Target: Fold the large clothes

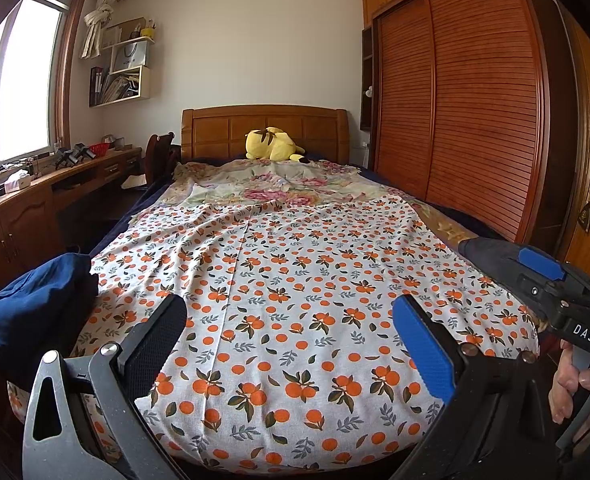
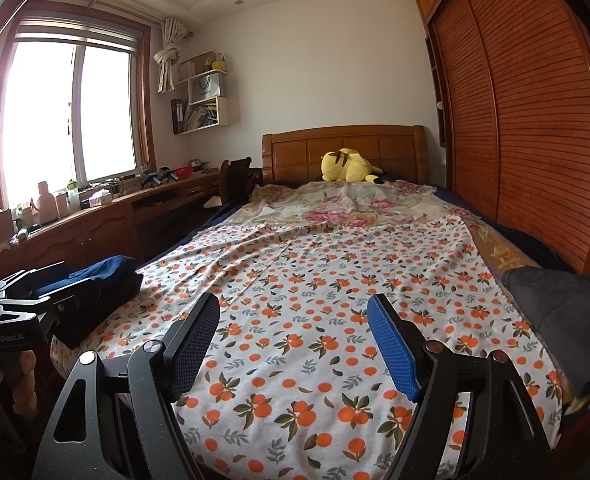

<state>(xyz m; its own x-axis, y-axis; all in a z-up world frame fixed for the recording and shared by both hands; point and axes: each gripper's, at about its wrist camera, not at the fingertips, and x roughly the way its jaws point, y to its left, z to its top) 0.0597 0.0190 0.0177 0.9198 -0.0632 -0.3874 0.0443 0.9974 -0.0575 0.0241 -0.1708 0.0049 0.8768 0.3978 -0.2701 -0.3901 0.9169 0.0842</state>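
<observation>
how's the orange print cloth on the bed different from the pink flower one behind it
The orange-print cloth shows small oranges and leaves on white; the pink floral cloth shows large pink blooms on a pale cream ground. The orange-print cloth covers the near end of the bed, under both open grippers; the pink floral cloth lies at the far end, towards the yellow plush toy. The pink floral cloth looks more rumpled. Both are spread out, not yet folded.

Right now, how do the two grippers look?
Both grippers are black metal with round silver pivot bolts. Each has one black mesh pad and one blue ribbed pad. The right gripper carries white letters "DAS"; the left gripper carries "GenRobot.AI".
</observation>
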